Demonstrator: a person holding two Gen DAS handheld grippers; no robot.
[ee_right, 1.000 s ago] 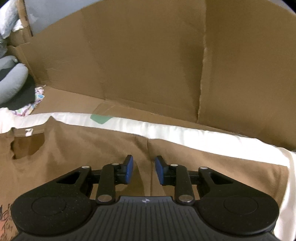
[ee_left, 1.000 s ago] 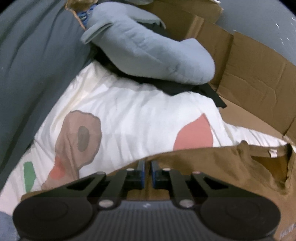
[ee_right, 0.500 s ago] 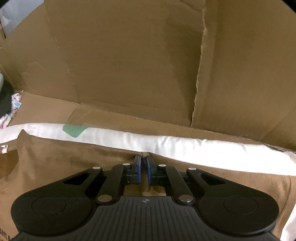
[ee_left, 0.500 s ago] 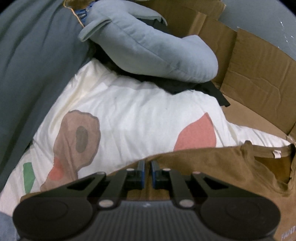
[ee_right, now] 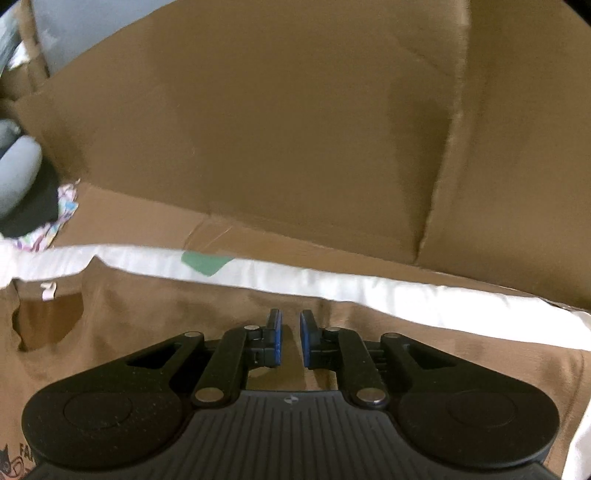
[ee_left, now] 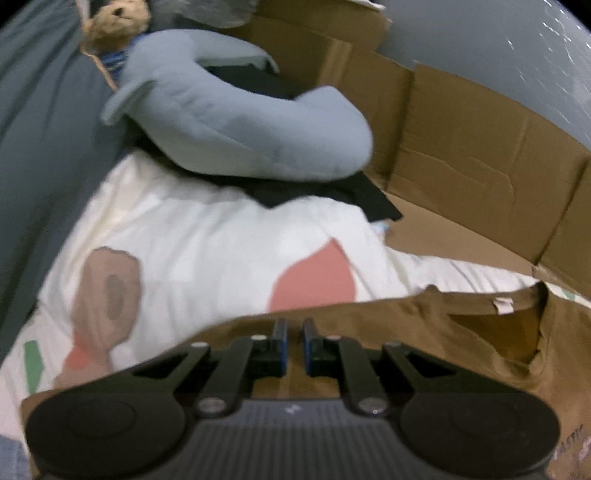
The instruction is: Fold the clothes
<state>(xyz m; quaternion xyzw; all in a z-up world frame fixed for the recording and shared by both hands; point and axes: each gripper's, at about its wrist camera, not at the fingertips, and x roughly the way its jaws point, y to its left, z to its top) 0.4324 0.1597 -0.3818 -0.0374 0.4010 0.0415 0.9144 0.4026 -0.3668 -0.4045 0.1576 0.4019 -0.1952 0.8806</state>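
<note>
Brown T-shirt [ee_left: 424,332] lies flat beneath both my claws, spread over a white printed sheet [ee_left: 221,240]. My left claw [ee_left: 294,345] is clamped on the shirt's far edge, brown cloth showing in the narrow slit between its blue pads. Neck opening with its white tag sits off to that claw's right. My right claw [ee_right: 290,341] is pinched together on the same far edge of the shirt [ee_right: 147,332], fabric between the pads; the neck opening lies to its left. Ahead of my right claw: a strip of white sheet [ee_right: 406,295], then a cardboard wall [ee_right: 295,129]. Ahead of my left claw: a curved grey-blue pillow [ee_left: 240,122] resting on black cloth [ee_left: 314,192], a teddy bear [ee_left: 114,22] beyond.
</note>
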